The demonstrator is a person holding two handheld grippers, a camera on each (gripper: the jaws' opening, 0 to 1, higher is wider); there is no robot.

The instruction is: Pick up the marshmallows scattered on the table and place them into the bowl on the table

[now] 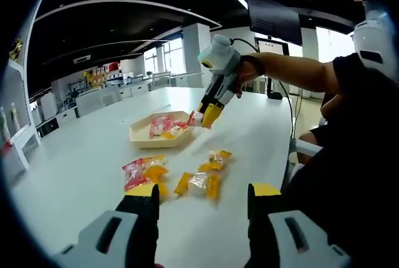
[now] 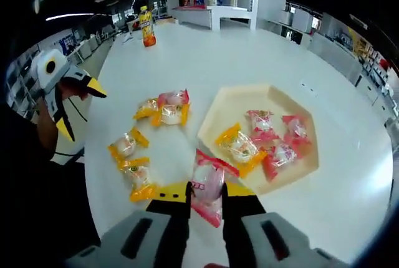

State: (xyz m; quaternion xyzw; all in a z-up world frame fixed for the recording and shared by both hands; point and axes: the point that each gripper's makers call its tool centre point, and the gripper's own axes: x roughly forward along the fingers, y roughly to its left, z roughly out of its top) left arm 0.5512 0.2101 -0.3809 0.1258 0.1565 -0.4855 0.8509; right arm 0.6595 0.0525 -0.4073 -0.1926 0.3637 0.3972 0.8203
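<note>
The beige hexagonal bowl [image 2: 232,101] holds several red and yellow wrapped marshmallows [image 2: 265,137]. My right gripper [image 2: 207,196] is shut on a red-wrapped marshmallow [image 2: 207,182], just before the bowl's near edge. In the left gripper view, the right gripper [image 1: 209,116] hangs over the bowl's [image 1: 140,134] right rim with that red pack [image 1: 196,118]. Loose packs lie on the table: a red and yellow pair [image 1: 143,171], a yellow one [image 1: 199,184] and another yellow one [image 1: 217,157]. My left gripper [image 1: 204,193] stands open just short of them, holding nothing.
The long white table [image 2: 249,56] stretches far beyond the bowl. An orange bottle [image 2: 147,28] stands at its far end, near a white shelf [image 2: 215,6] with bottles. The person's arm [image 1: 293,71] and dark clothing [image 1: 355,149] are to the right in the left gripper view.
</note>
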